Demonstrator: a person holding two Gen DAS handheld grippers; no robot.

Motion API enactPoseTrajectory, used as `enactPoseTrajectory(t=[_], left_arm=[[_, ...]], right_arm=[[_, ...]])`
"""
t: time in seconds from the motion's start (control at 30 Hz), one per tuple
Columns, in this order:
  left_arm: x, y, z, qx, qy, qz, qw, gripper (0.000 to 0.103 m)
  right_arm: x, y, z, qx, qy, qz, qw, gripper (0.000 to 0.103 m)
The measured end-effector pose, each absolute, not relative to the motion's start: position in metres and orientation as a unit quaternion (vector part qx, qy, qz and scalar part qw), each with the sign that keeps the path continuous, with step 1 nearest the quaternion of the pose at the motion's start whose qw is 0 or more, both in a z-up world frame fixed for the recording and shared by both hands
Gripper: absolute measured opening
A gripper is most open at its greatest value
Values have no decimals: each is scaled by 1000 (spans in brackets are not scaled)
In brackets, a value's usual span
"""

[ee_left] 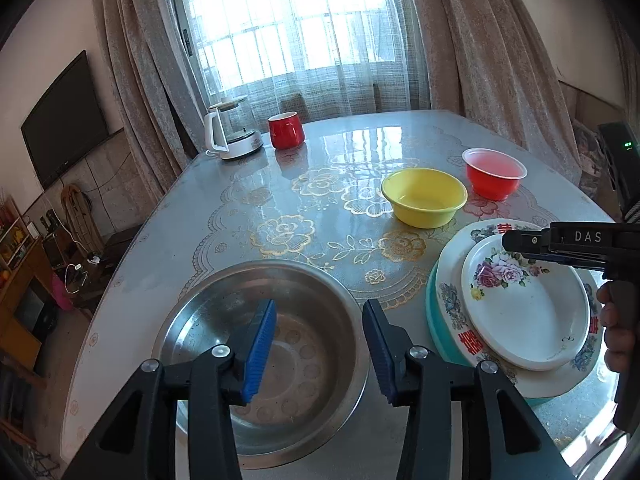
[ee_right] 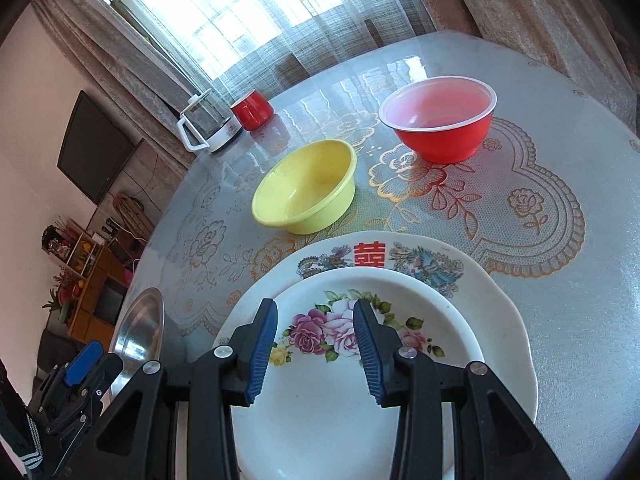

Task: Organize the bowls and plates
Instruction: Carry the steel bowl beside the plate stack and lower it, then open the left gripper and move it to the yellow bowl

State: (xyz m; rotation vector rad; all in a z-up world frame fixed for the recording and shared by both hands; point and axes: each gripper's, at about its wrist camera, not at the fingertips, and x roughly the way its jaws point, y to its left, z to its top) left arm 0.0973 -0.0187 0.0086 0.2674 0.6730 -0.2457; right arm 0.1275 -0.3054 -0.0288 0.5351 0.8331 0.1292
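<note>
My left gripper (ee_left: 320, 308) hovers open at the right side of a steel bowl (ee_left: 208, 320). One blue pad is over the bowl's inside and the other past its rim, neither touching. To the right, a flowered plate (ee_left: 528, 320) lies on a larger plate with red characters (ee_left: 452, 304), which rests on a teal plate (ee_left: 434, 320). My right gripper (ee_right: 315, 308) stands open just above the flowered plate (ee_right: 320, 420) with nothing between its pads. Beyond the stack sit a yellow bowl (ee_right: 304, 188) and a red bowl (ee_right: 440, 120), both upright.
A white kettle (ee_left: 228, 132) and a red mug (ee_left: 285, 131) stand at the far left of the glass-topped table (ee_left: 340, 148). A hand (ee_left: 616, 340) holds the right gripper (ee_left: 516, 240). Curtains hang behind; a TV and shelves are off to the left.
</note>
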Motion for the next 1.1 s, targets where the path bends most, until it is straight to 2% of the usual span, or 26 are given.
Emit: enactPoseTrajectory(t=[0.3,0.67,0.8,0.87,1.1], left_arm=[[132,-45,4,108,374,-154,908,46],[180,-54,9,32,410,-175,895,44],[200,-61,7,5,429,-179,885,44],[212,-63,6,-12,440,-173,881,40],[245,-77,5,-50,447,-178,875,37]], right_arm=[[137,-328,-33,290,405,66,865,40],[156,-337,-11,290,389,68,872,40],[170,-339,-13,299,392,60,868,30],[180,-340,-15,298,398,50,866,27],[205,-343,-18,301,408,47,861,25]])
